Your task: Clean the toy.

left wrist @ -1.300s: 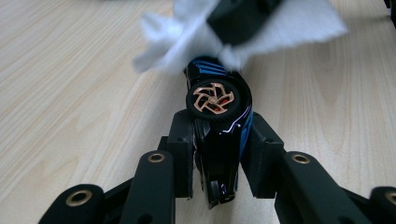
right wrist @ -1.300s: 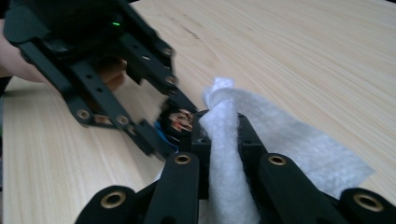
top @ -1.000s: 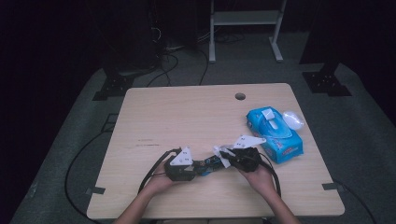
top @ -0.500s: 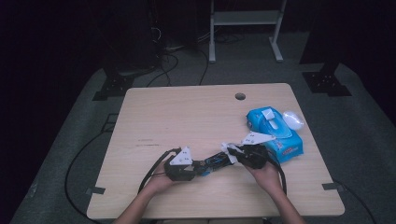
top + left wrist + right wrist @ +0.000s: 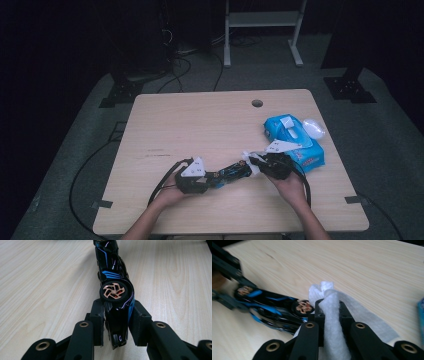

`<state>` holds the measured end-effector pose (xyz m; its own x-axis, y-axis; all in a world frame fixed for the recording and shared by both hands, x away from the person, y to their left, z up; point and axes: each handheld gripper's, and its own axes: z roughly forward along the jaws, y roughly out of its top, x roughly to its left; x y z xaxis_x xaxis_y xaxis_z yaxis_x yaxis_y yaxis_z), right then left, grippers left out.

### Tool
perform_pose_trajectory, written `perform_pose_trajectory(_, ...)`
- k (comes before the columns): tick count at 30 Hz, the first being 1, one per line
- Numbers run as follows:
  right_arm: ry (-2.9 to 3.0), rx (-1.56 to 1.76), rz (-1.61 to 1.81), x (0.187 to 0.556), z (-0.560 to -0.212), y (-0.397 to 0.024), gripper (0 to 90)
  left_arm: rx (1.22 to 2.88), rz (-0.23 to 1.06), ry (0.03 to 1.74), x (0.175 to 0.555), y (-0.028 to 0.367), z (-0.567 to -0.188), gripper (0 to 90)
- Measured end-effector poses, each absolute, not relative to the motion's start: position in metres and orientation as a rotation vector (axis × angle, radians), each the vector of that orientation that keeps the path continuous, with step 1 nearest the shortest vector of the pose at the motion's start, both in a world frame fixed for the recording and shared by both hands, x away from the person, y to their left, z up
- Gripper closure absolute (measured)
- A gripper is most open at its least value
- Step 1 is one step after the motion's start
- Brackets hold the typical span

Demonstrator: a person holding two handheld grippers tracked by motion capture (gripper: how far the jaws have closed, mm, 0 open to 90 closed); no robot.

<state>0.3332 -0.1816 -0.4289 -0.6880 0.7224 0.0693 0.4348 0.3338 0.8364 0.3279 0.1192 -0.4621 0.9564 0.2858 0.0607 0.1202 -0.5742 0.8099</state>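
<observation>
Left gripper point(image 5: 116, 322) clamps the toy car point(image 5: 113, 290) (tipped sideways); right gripper point(image 5: 329, 312) pinches a white wipe point(image 5: 332, 322).

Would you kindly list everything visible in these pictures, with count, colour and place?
toy car: one, black with blue stripes and copper wheels, on its side, near table edge
wipe: one, white, bunched, beside the car
wipes pack: one, blue, right side of table
table: one, light wood, round hole at far edge
left gripper: one, black, shut on the toy car
right gripper: one, black, shut on the wipe
</observation>
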Motion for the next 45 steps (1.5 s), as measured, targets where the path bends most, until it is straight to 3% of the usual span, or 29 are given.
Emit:
perform_pose_trajectory(6,2.349,0.928,1.294,0.328,-0.429,-0.162,81.6,2.189,0.238,0.284,0.328,0.12,-0.462,67.6)
perform_pose_trajectory(12,2.327,1.014,1.279,0.332,-0.431,-0.181,81.6,2.189,0.241,0.284,0.328,0.12,-0.462,67.7)
perform_pose_trajectory(23,2.353,0.964,1.308,0.329,-0.427,-0.169,81.6,2.187,0.245,0.293,0.329,0.121,-0.462,67.7)
perform_pose_trajectory(33,2.484,0.735,1.349,0.317,-0.428,-0.095,81.6,2.186,0.244,0.294,0.329,0.12,-0.462,67.7)
perform_pose_trajectory(45,2.369,0.92,1.265,0.326,-0.426,-0.157,81.6,2.185,0.247,0.296,0.331,0.12,-0.462,67.7)
